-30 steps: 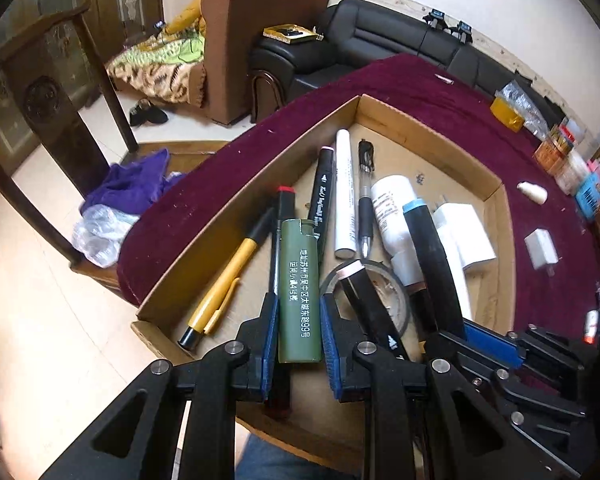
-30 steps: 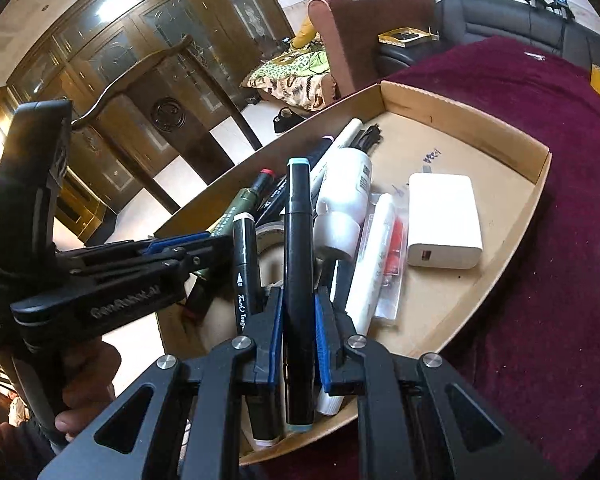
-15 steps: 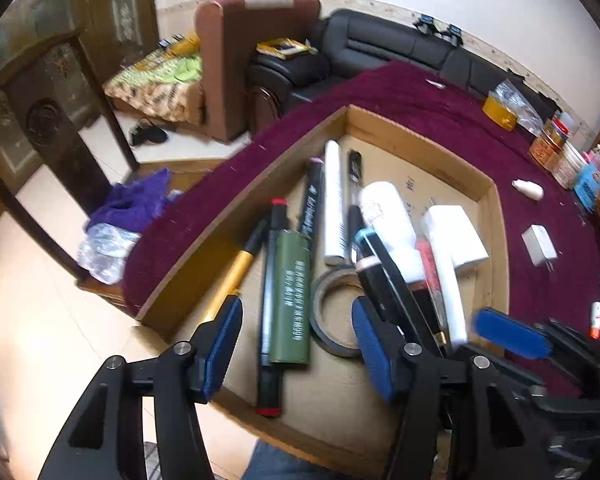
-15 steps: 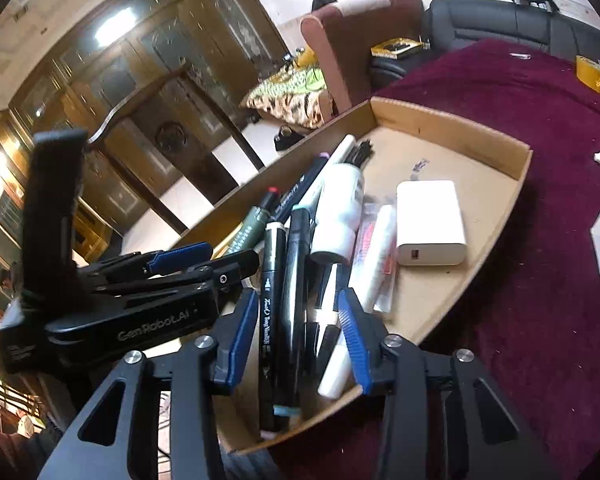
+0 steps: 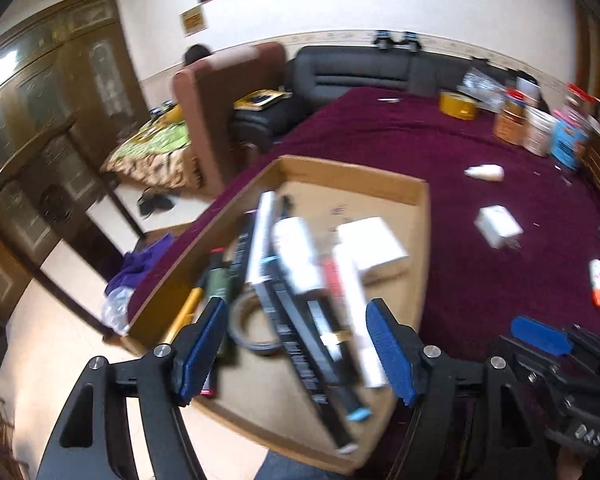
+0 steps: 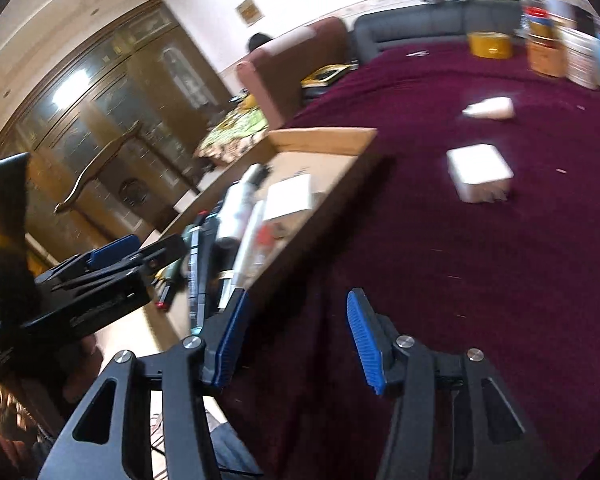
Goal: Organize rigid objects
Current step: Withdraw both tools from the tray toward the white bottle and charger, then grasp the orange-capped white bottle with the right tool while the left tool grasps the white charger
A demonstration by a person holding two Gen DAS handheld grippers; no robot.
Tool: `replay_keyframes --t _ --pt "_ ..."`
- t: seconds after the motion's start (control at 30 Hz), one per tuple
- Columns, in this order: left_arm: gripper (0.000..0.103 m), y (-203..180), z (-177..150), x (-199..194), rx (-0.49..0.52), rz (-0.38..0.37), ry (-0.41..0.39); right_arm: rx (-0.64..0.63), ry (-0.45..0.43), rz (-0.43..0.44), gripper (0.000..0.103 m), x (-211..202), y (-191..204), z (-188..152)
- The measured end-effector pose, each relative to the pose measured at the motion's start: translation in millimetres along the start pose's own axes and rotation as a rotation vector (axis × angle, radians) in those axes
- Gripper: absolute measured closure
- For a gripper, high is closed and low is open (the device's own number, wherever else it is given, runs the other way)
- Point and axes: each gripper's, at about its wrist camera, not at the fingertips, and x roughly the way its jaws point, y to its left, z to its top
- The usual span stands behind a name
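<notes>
Both tongs are standing wide open and gripping nothing: my left tongs [image 5: 296, 350] are hovering over the near end of the cardboard tray [image 5: 352, 166], my right tongs [image 6: 296, 336] are hanging over bare maroon tablecloth [image 6: 480, 260] just beside the tray's right wall. Inside the tray I am seeing pens and markers [image 5: 300, 344] lying side by side, lengthways, with a tape ring [image 5: 252, 330], a white bottle [image 5: 298, 256] and a flat white box [image 5: 372, 246]; I judge that parallel packing is there to save floor space. Further out, a white plug adapter [image 6: 480, 172], a small white bottle [image 5: 485, 172] and a red-tipped tube [image 5: 597, 282] are lying loose on the cloth, well apart from the tray, so I am reading them as what remains to be gathered. The far half of the tray floor is looking bare, and the cloth between my right tongs and the adapter is offering open room; the tray's near wall is sitting at the table edge, which I am treating as a knock risk.
</notes>
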Motion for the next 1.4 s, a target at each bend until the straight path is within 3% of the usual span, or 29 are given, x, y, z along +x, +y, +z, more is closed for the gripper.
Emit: replay_keyframes --t 0.4,0.97,1.1,1.23,1.4 --pt "0.028 -60.3 -3.0 -12.3 0.093 -0.100 0.017 0.100 -0.075 -0.182 0.043 -40.1 -52.1 -8.1" --pt "0.028 -76.1 -7.3 -5.0 0.102 -0.160 0.062 0.257 -0.166 -0.384 0.043 -98.8 -130.3 3.7" --pt "0.028 -78.8 -8.4 -4.8 0.108 -0.173 0.067 0.286 -0.197 -0.489 0.043 -110.0 -144.2 3.3" --pt "0.028 -79.5 -8.3 -0.3 0.103 -0.194 0.089 0.333 -0.191 -0.499 0.043 -112.3 -157.9 0.8" --pt "0.028 -78.3 -8.4 -2.5 0.101 -0.186 0.075 0.280 -0.205 -0.402 0.043 -109.3 -138.5 -1.8"
